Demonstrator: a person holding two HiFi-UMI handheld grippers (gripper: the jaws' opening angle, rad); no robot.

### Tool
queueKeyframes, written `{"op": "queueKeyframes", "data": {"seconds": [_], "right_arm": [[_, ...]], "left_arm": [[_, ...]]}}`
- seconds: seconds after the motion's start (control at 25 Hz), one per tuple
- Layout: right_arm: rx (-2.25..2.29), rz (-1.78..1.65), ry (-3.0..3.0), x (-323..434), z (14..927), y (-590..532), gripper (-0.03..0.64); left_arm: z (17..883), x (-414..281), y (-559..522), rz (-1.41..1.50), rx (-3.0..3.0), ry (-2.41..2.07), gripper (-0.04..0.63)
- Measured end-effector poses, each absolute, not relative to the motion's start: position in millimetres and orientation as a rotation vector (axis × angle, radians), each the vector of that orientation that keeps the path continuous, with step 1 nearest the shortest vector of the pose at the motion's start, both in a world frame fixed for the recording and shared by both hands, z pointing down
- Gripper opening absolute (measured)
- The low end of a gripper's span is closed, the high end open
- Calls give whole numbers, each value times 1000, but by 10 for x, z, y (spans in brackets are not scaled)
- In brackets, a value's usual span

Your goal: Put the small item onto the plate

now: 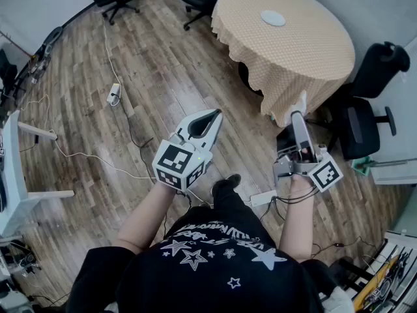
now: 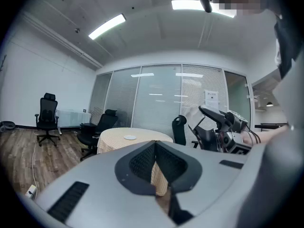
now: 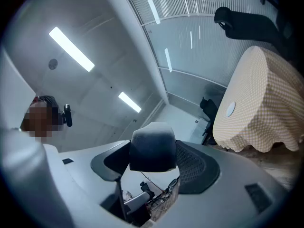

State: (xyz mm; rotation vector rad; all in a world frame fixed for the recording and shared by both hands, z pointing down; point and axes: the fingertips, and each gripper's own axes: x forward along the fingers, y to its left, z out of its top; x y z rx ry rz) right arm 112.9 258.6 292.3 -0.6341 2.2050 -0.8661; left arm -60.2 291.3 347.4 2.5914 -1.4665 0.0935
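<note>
A wooden floor [image 1: 163,64] lies between the person and the round desk [image 1: 313,57], where the plate [image 1: 273,18] stands empty. The right gripper [image 1: 298,113] has its fingers clamped on the small item [image 3: 153,148]. The left gripper [image 1: 215,115] has its fingers closed on nothing. I judge that carrying and placing are still to do.

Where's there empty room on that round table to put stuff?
The round table with the beige checked cloth is bare everywhere around the small white plate. Black office chairs crowd its far and right sides.
</note>
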Motion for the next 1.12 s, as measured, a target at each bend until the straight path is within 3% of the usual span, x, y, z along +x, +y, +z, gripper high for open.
{"op": "queueKeyframes", "data": {"seconds": [0.56,1.12], "right_arm": [[-783,-727,2389,1005,2946,3271,302],[-1261,-124,2499,1016,2548,3468,302]], "left_arm": [[3369,-322,3452,61,2671,-1437,0],[3140,-331,3559,43,2741,-1439,0]]}}
